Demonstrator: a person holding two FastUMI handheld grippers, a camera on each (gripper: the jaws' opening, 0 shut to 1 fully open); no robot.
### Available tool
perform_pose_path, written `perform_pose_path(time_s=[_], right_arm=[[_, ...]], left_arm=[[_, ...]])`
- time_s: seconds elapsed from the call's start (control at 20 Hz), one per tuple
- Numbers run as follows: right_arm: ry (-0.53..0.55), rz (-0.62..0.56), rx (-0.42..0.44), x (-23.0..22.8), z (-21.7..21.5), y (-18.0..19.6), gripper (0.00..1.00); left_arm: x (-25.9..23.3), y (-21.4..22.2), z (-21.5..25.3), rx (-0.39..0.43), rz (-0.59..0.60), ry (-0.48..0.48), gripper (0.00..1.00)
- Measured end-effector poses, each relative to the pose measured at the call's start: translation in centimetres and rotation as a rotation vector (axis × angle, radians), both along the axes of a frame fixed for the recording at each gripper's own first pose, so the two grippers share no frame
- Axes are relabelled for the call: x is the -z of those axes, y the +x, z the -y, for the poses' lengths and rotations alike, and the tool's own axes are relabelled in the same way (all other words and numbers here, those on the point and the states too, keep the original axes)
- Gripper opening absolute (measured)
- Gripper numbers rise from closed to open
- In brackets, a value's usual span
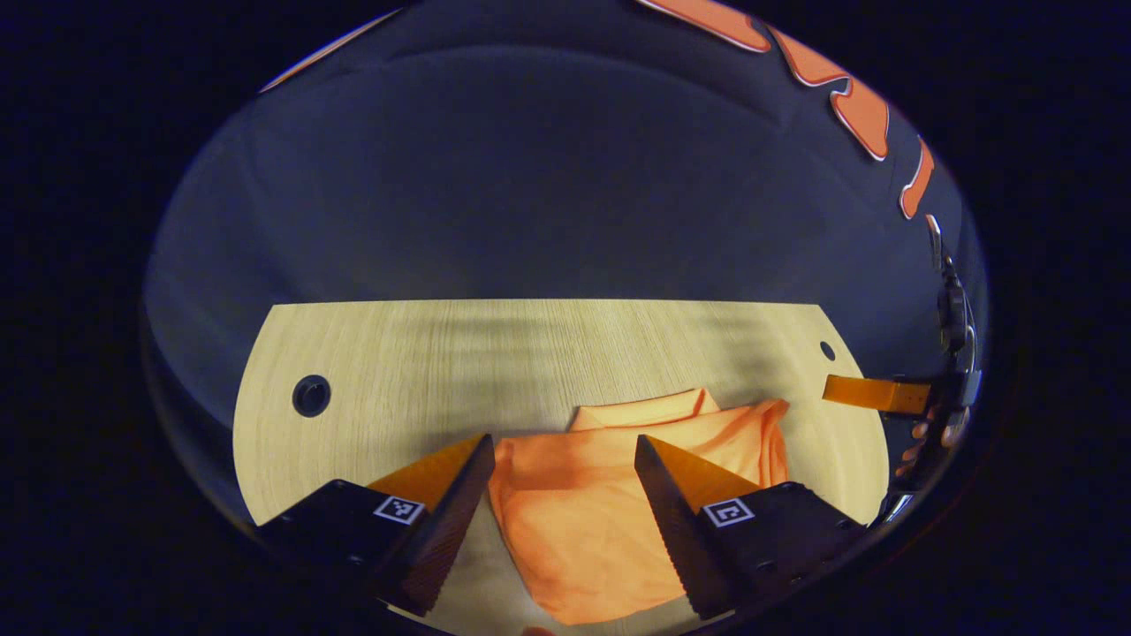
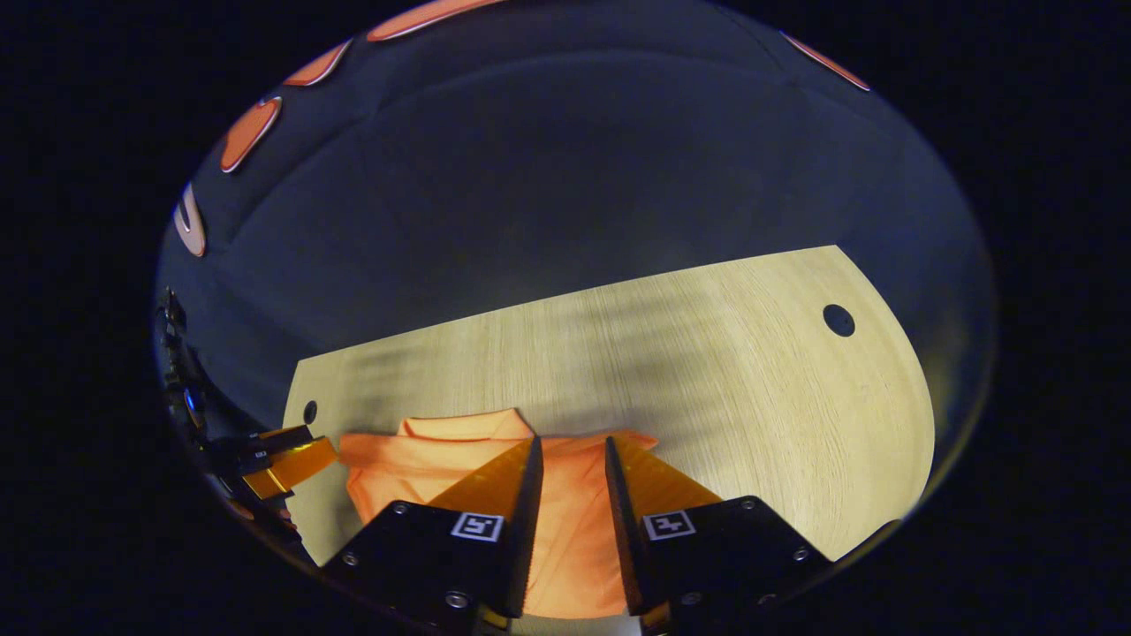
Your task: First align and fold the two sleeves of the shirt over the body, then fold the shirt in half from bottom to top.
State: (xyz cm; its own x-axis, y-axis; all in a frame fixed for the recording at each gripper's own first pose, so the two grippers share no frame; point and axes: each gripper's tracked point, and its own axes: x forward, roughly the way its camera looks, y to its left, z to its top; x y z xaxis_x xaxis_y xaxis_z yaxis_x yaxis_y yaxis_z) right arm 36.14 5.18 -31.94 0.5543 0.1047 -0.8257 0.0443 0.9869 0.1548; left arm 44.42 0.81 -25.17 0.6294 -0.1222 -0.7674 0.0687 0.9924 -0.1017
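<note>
An orange shirt (image 1: 592, 512) lies folded into a compact bundle on the light wooden table (image 1: 530, 353), its collar toward the far side. My left gripper (image 1: 564, 439) hovers over it, open wide, with the cloth showing between its fingers and nothing pinched. In the right gripper view the same shirt (image 2: 565, 530) sits under my right gripper (image 2: 572, 440), whose fingers stand a narrow gap apart, open, with nothing held. The right gripper (image 1: 875, 393), held by a hand, also appears at the far right of the left gripper view. The left gripper (image 2: 292, 459) shows at the left edge of the right gripper view.
The table has a round cable hole (image 1: 311, 395) toward one far corner and a smaller hole (image 1: 827, 350) toward the other. The bare tabletop (image 2: 751, 397) stretches beyond and to the side of the shirt. Dark booth cloth rises behind the table's far edge.
</note>
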Motion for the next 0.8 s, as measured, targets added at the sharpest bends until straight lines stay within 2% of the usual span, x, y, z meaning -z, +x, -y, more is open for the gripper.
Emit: perform_pose_path(time_s=[0.05,0.15,0.2,0.25,0.3,0.35,0.5,0.55,0.7,0.8], right_arm=[[0.001,0.036,-0.002,-0.8,-0.2,-0.1,0.57],[0.012,0.12,0.01,-3.2,-0.1,-0.5,0.65],[0.023,0.154,0.014,-4.5,-0.1,-1.1,0.75],[0.031,0.186,0.016,-5.6,-0.4,-1.6,0.75],[0.036,0.222,0.01,-6.9,-0.4,-2.1,0.84],[0.029,0.251,-0.001,-8.1,0.0,-2.9,0.88],[0.002,0.347,-0.034,-11.8,0.4,-5.5,0.92],[-0.027,0.371,-0.035,-12.5,0.7,-6.3,0.93],[-0.069,0.462,-0.056,-15.7,0.9,-9.0,0.93],[-0.076,0.535,-0.056,-18.6,1.7,-10.6,0.93]], left_arm=[[-0.5,0.0,-0.1,-0.017,0.02,0.02,1.0],[-1.8,-0.2,0.5,-0.038,0.087,0.041,0.99],[-3.1,-1.3,0.4,-0.044,0.121,0.047,0.99],[-4.3,-2.3,0.8,-0.045,0.159,0.045,0.99],[-6.1,-3.5,1.1,-0.046,0.196,0.047,0.98],[-7.8,-4.6,1.5,-0.049,0.239,0.05,0.98],[-12.2,-7.7,3.5,-0.06,0.36,0.044,0.98],[-14.1,-9.0,3.9,-0.09,0.413,0.057,0.98],[-19.7,-12.7,4.6,-0.111,0.593,0.046,0.98],[-22.5,-15.4,4.8,-0.12,0.656,0.057,0.98]])
